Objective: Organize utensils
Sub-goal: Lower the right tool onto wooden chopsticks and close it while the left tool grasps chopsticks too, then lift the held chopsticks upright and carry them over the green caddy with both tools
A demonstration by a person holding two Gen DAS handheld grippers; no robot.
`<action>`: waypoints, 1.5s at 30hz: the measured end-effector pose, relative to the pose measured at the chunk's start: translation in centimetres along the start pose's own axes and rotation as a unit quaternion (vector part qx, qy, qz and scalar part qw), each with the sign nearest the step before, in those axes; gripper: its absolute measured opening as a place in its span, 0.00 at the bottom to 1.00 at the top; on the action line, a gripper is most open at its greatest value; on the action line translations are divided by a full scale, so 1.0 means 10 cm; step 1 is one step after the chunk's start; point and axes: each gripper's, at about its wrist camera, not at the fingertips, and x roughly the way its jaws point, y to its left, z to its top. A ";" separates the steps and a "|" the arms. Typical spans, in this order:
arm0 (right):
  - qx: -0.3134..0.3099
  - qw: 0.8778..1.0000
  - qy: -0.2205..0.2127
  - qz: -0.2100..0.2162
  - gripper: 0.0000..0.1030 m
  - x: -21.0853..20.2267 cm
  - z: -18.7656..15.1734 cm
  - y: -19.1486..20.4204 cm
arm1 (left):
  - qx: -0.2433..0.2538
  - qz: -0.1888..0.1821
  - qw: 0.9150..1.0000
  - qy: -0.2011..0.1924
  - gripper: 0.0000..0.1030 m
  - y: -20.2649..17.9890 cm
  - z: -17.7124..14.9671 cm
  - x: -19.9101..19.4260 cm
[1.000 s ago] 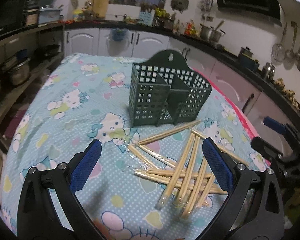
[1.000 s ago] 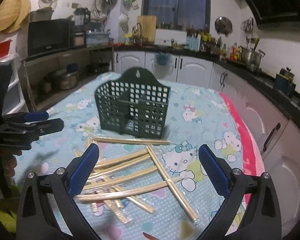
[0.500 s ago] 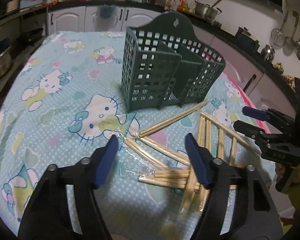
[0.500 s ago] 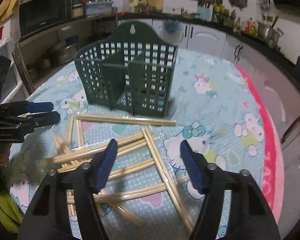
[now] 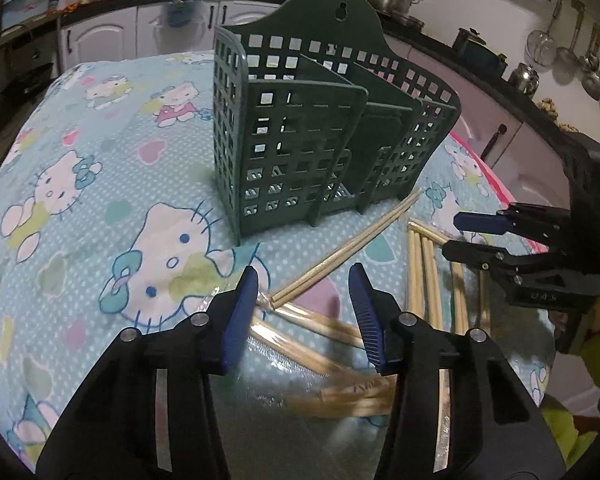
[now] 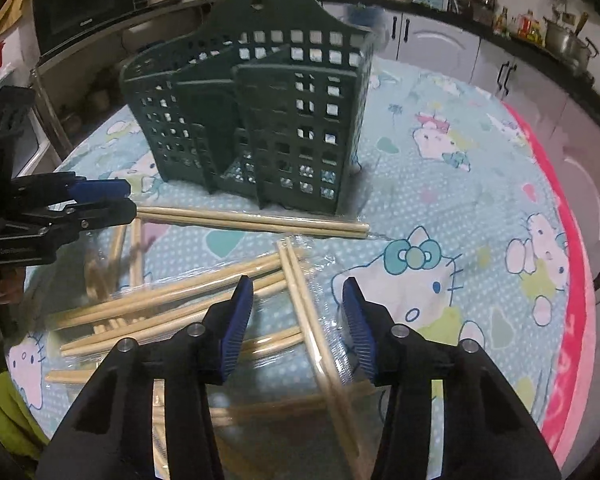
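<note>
A dark green perforated utensil holder (image 5: 320,136) stands upright on the table; it also shows in the right wrist view (image 6: 256,120). Several plastic-wrapped pairs of wooden chopsticks (image 5: 340,252) lie scattered in front of it, also seen from the right wrist (image 6: 252,216). My left gripper (image 5: 304,280) is open, low over the end of one wrapped pair. My right gripper (image 6: 298,292) is open, straddling a wrapped pair (image 6: 300,280) that points away from me. Each gripper shows in the other's view, the right one (image 5: 472,234) and the left one (image 6: 112,200).
The table wears a light blue cartoon-cat cloth (image 5: 100,184) with a pink border (image 6: 572,280) at its right edge. Kitchen counters, white cabinets (image 5: 100,40) and pots surround the table. A microwave (image 6: 84,0) sits at the back left.
Both grippers have moved forward and down toward the chopsticks and the holder. Both jaws have narrowed from wide open to partly open.
</note>
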 end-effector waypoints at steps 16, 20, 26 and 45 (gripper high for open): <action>-0.027 0.998 0.032 0.041 0.17 0.26 0.19 -0.08 | 0.054 -0.008 0.998 0.033 0.25 -0.06 0.01 0.24; -0.024 0.998 0.029 0.044 0.13 0.27 0.20 -0.12 | 0.054 -0.009 0.998 0.034 0.22 -0.06 0.03 0.26; -0.018 0.999 0.018 0.045 0.11 0.23 0.20 -0.16 | 0.061 -0.009 0.998 0.035 0.10 -0.08 0.05 0.28; -0.003 0.995 -0.076 0.058 0.10 -0.56 0.18 -0.02 | 0.072 -0.059 0.994 -0.062 0.02 -0.31 0.16 -0.65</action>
